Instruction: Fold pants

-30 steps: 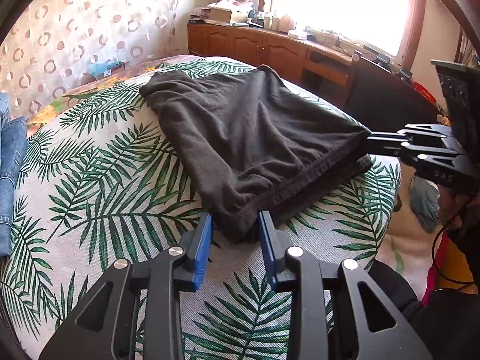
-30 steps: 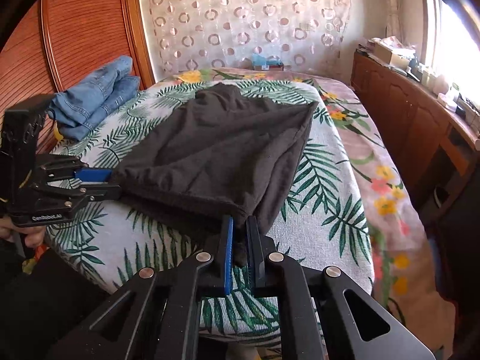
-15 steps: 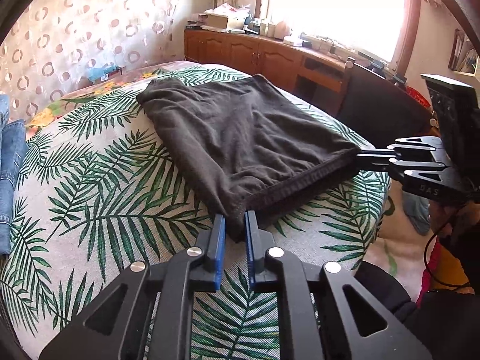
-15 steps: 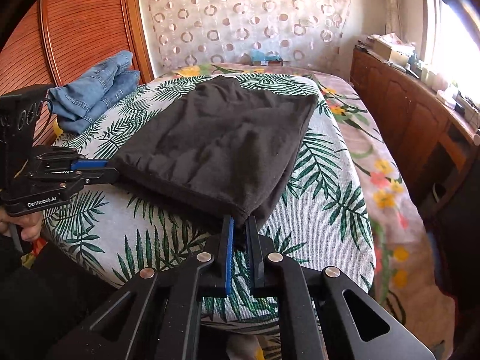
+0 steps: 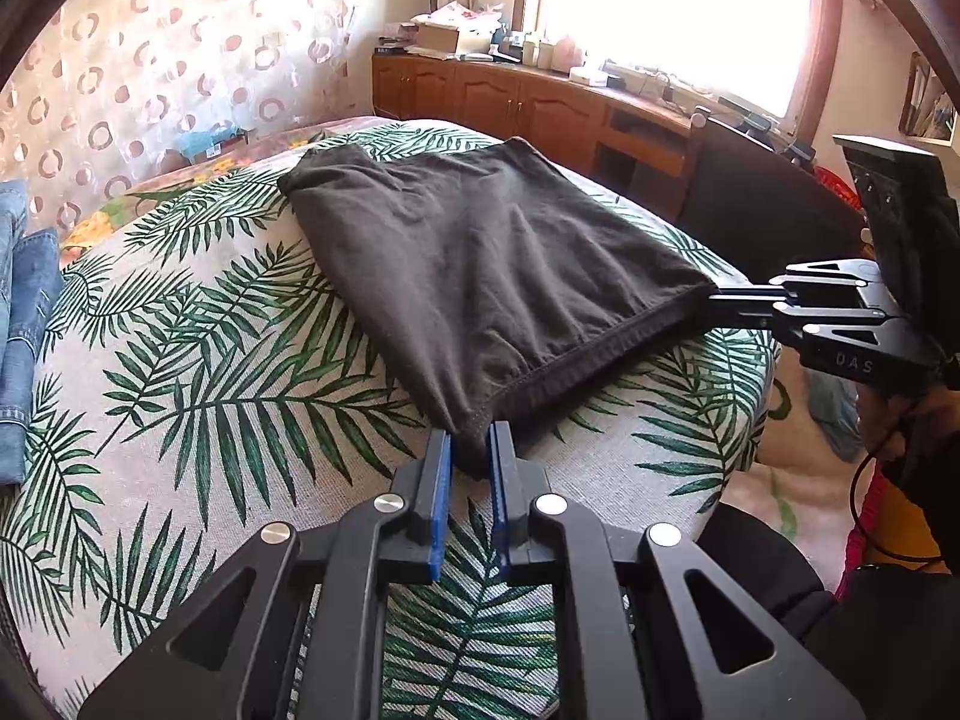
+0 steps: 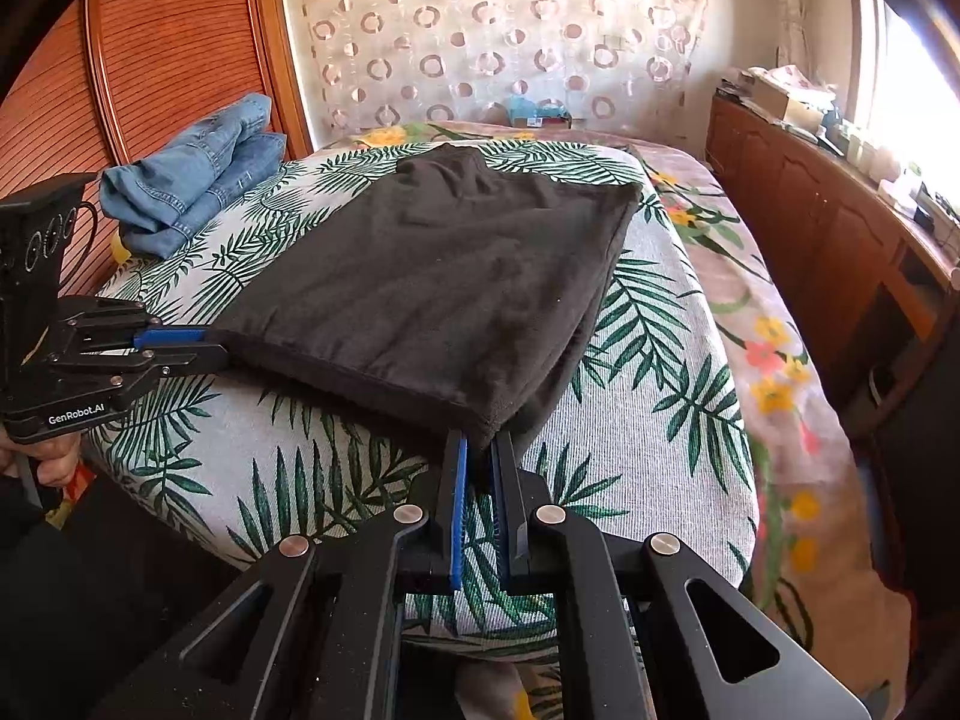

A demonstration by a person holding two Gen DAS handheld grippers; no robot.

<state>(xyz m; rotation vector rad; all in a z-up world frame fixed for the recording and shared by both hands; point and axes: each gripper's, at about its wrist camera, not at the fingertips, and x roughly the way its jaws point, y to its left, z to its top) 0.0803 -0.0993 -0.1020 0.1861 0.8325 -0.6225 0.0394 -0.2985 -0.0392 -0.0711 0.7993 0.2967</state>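
Dark brown-black pants [image 5: 492, 264] lie folded flat on a palm-leaf cover [image 5: 198, 360], also seen in the right wrist view [image 6: 432, 294]. My left gripper [image 5: 471, 450] is shut on the near left corner of the pants. It shows in the right wrist view [image 6: 204, 345] at the left. My right gripper [image 6: 483, 456] is shut on the near right corner of the pants. It shows in the left wrist view [image 5: 714, 300] at the right. The near hem is stretched straight between the two grippers.
Folded blue jeans [image 6: 192, 168] lie at the far left of the bed, by a wooden headboard [image 6: 150, 60]. A wooden cabinet [image 5: 522, 108] with clutter runs under the window. A dark chair [image 5: 768, 198] stands beside the bed's right edge.
My left gripper closed onto the pants corner. Both grippers pulled the near hem toward me, and the pants now lie flatter and straighter.
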